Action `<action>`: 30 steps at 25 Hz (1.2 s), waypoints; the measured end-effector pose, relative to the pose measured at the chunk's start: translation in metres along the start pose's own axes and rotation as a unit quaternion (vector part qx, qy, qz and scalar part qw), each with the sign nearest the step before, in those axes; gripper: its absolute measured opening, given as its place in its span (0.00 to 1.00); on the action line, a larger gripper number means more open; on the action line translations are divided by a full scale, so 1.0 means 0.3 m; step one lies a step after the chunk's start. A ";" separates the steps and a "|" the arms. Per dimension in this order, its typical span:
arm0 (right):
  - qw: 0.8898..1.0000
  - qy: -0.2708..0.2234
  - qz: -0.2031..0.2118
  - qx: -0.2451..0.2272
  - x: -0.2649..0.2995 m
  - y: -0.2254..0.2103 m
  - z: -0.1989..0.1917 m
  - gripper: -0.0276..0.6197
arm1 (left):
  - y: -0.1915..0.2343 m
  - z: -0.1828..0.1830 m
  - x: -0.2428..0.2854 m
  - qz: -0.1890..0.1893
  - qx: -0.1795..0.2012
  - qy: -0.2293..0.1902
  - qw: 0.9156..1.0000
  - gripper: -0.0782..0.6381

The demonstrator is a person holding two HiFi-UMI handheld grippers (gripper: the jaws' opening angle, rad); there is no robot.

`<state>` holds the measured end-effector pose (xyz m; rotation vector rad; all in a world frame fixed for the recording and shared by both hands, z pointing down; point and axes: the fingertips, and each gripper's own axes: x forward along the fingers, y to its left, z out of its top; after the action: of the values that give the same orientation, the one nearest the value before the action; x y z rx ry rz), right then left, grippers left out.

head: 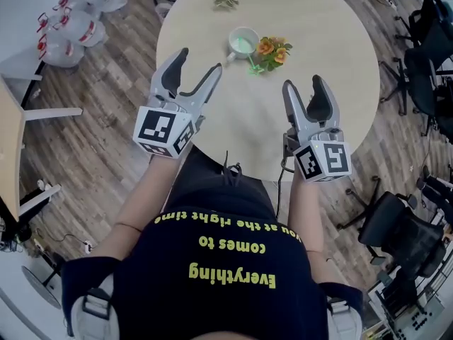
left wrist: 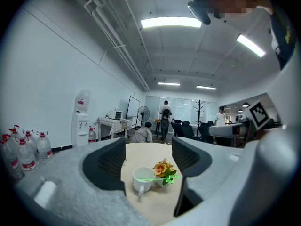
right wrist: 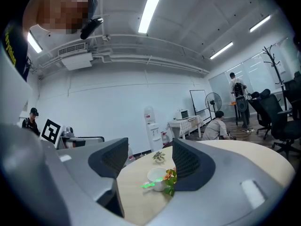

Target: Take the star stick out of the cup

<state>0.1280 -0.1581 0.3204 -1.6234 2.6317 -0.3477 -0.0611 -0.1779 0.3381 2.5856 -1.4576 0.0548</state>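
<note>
1. Over the near edge of the desk [head: 333,41], left claw [head: 199,61] and right claw [head: 303,82] both gape wide, with nothing between their jaws.
2. Well beyond them, mid-desk, stands the cup [head: 243,42], with flowers [head: 272,50] just beside it on the right.
3. A green stick [left wrist: 156,179] lies across the cup's rim, its star end by the flowers.
4. It looks thin, light and probably slick. Pinch the shaft gently where it overhangs the rim, since the cup could tip.

White cup [head: 243,42], green star stick [head: 252,66] — orange flowers [head: 272,48], beige table [head: 333,34].
</note>
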 end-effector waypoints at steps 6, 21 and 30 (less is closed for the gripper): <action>1.000 0.010 -0.004 0.007 0.066 -0.003 -0.037 0.49 | 0.035 -0.030 0.047 -0.008 -0.006 0.007 1.000 0.54; 0.997 0.070 -0.005 0.032 0.231 -0.023 -0.221 0.50 | 0.109 -0.161 0.129 -0.019 -0.029 0.042 0.999 0.54; 0.991 0.122 -0.008 0.052 0.313 -0.043 -0.365 0.49 | 0.126 -0.218 0.166 -0.025 -0.037 0.061 0.997 0.54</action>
<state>0.0810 -0.2279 0.4382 -1.6670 2.7165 -0.7138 -0.0640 -0.2280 0.4133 2.5105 -1.3261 0.1453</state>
